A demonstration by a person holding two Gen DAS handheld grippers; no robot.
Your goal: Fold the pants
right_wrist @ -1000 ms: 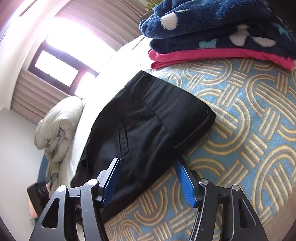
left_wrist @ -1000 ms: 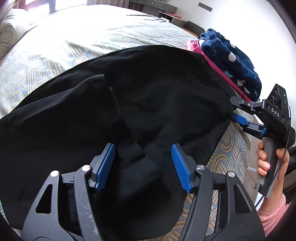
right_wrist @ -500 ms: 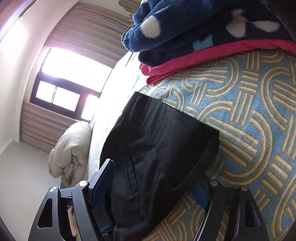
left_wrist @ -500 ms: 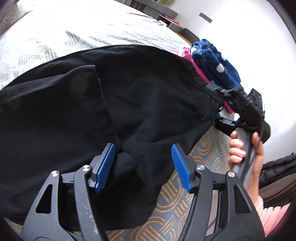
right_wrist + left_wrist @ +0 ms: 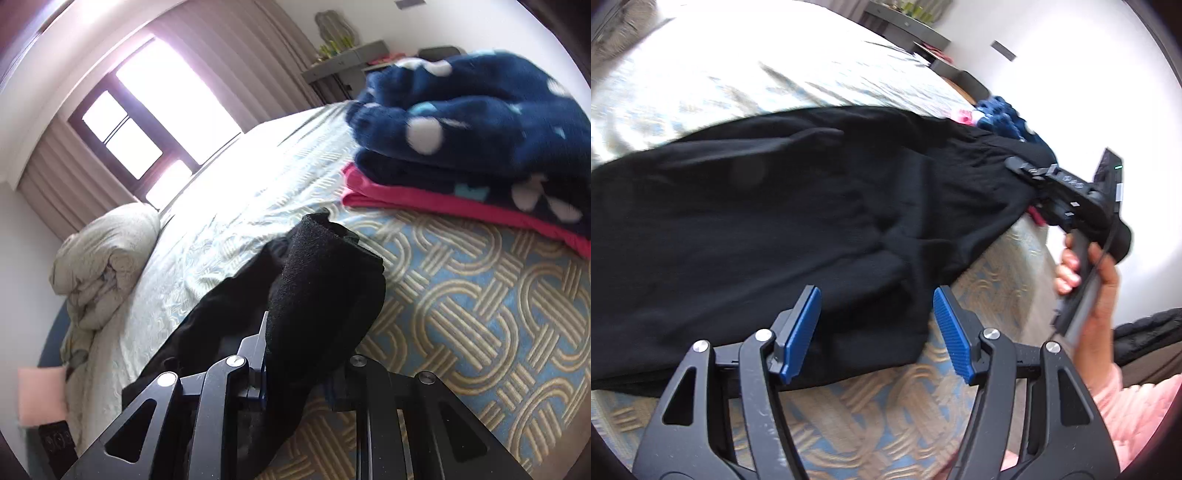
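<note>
Jaws on my right gripper [image 5: 295, 369] have just been closing and now clench one end of the black pants [image 5: 775, 221], the cloth bunched up between them and raised off the bed [image 5: 979, 295]. On my left gripper [image 5: 875, 332] the jaws stand released, with a lower corner of the pants lying between the pads [image 5: 801, 328] but not pinched. From the left jaws the pants run long, ahead and out to the right, ending at the right gripper. I judge the left hand nearer the loose corner, so it should take hold next.
</note>
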